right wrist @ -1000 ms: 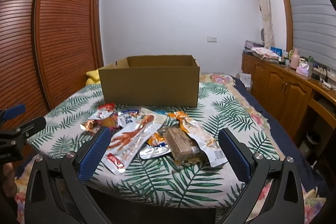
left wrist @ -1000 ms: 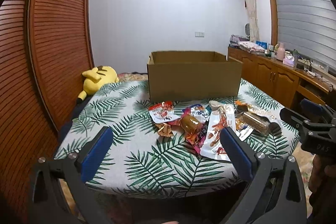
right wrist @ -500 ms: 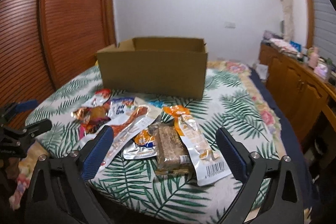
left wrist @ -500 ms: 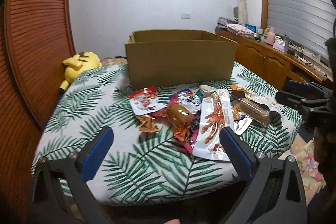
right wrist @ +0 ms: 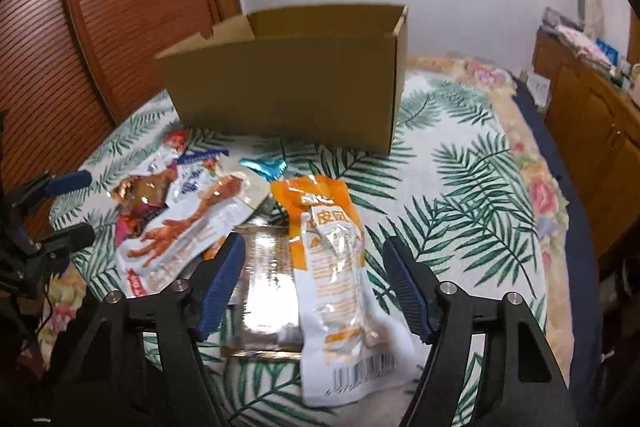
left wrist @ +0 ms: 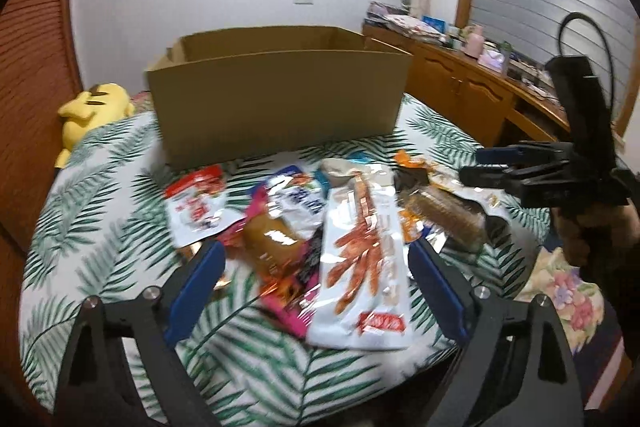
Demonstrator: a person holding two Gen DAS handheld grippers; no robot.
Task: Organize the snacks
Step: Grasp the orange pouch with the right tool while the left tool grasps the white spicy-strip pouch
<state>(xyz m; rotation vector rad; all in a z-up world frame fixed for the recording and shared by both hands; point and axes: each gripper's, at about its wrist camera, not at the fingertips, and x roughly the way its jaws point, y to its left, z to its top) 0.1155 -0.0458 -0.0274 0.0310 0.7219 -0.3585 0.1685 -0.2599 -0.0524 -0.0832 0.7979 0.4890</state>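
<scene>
A pile of snack packets lies on the leaf-print tablecloth (left wrist: pixel 100 227) in front of an open cardboard box (left wrist: pixel 280 95), which also shows in the right wrist view (right wrist: pixel 288 87). My left gripper (left wrist: pixel 316 267) is open above a long white packet with red strips (left wrist: pixel 364 259) and a brown pouch (left wrist: pixel 272 247). My right gripper (right wrist: pixel 312 267) is open over an orange-and-white packet (right wrist: pixel 332 251) and a clear-wrapped brown bar (right wrist: pixel 268 287). The right gripper also appears at the right of the left wrist view (left wrist: pixel 488 167).
A yellow plush toy (left wrist: pixel 92 107) lies at the table's far left. Wooden slatted doors (right wrist: pixel 100 27) stand on the left. A wooden counter with clutter (left wrist: pixel 480 75) runs along the right wall. A floral cover (right wrist: pixel 540 187) edges the table's right side.
Both grippers have moved forward and down toward the snack pile, so the packets now lie between the open fingers. The snacks have not moved.
</scene>
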